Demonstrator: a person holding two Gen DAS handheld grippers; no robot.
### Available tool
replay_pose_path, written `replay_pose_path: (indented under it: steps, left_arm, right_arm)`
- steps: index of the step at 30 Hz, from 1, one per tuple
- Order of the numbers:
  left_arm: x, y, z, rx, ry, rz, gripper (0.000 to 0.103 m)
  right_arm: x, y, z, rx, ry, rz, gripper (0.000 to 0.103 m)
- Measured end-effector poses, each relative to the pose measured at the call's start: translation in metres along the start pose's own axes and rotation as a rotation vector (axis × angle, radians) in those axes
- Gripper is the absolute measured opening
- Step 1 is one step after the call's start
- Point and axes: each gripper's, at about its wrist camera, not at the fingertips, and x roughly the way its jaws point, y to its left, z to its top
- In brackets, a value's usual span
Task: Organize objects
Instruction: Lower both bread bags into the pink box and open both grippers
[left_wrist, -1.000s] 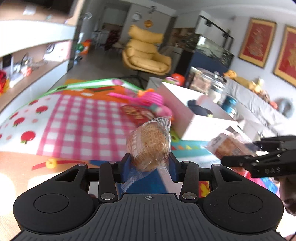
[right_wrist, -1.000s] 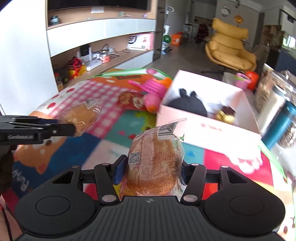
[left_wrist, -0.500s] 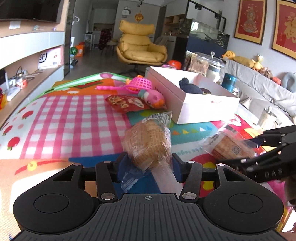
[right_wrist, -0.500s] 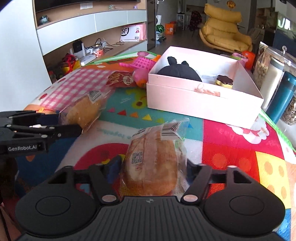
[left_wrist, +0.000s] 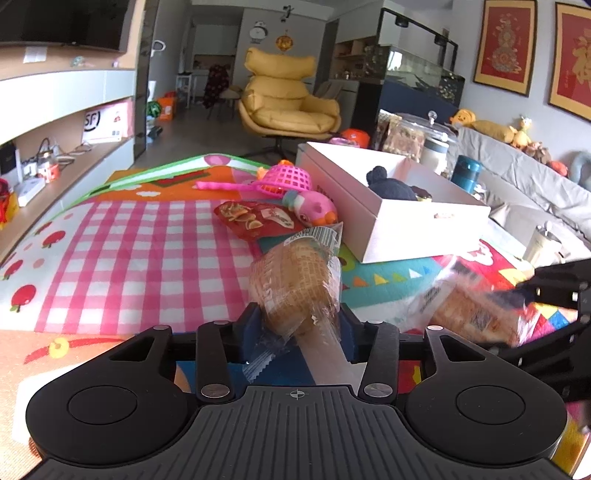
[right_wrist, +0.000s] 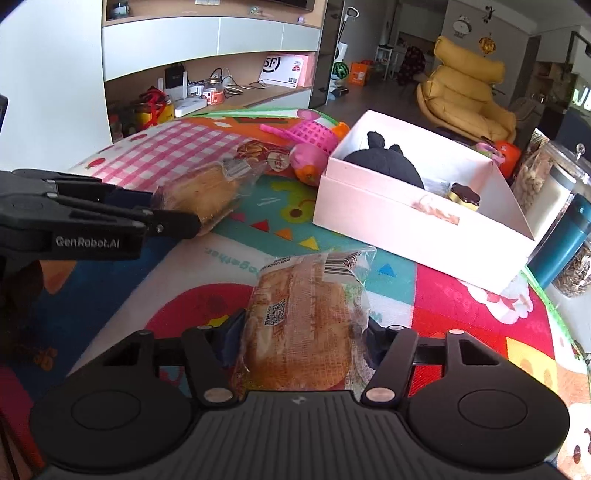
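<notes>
My left gripper (left_wrist: 297, 325) is shut on a wrapped bread roll (left_wrist: 295, 284) and holds it above the play mat. It also shows in the right wrist view (right_wrist: 173, 218) with that roll (right_wrist: 199, 192). My right gripper (right_wrist: 299, 336) is shut on a second wrapped bread loaf (right_wrist: 303, 321) with a barcode label; the loaf shows blurred in the left wrist view (left_wrist: 469, 314). An open white box (left_wrist: 391, 206) stands ahead on the mat, with a black plush toy (right_wrist: 388, 162) and a small dark cake (right_wrist: 465, 194) inside.
A red snack bag (left_wrist: 255, 218), a pink plush toy (left_wrist: 314, 210) and a pink net scoop (left_wrist: 284, 181) lie left of the box. Glass jars (right_wrist: 554, 184) and a teal bottle (right_wrist: 565, 240) stand right of it. Low shelves (left_wrist: 55, 155) run along the left.
Both grippers have come lower and closer to the mat, still holding their bread packs. The right gripper has moved nearer the left one.
</notes>
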Motion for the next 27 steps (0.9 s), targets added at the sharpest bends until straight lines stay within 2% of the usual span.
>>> replay_pose_path:
  steps: [10, 14, 19, 22, 27]
  left_arm:
    - [-0.020, -0.024, 0.001, 0.056, 0.053, -0.067, 0.045]
    - [-0.027, -0.036, 0.013, 0.072, 0.041, -0.084, 0.045]
    - [-0.032, -0.044, 0.049, 0.056, -0.010, -0.111, 0.045]
    - [-0.027, -0.047, 0.079, 0.046, -0.051, -0.129, 0.045]
    - [0.009, -0.055, 0.130, -0.021, -0.110, -0.191, 0.045]
  right_arm:
    - [-0.032, -0.022, 0.010, 0.073, -0.083, -0.014, 0.061]
    - [-0.042, -0.034, 0.004, 0.098, -0.115, -0.023, 0.061]
    - [-0.049, -0.049, -0.002, 0.130, -0.157, -0.060, 0.061]
    - [-0.055, -0.057, -0.005, 0.160, -0.186, -0.053, 0.061]
    - [-0.060, -0.067, -0.008, 0.182, -0.227, -0.055, 0.061]
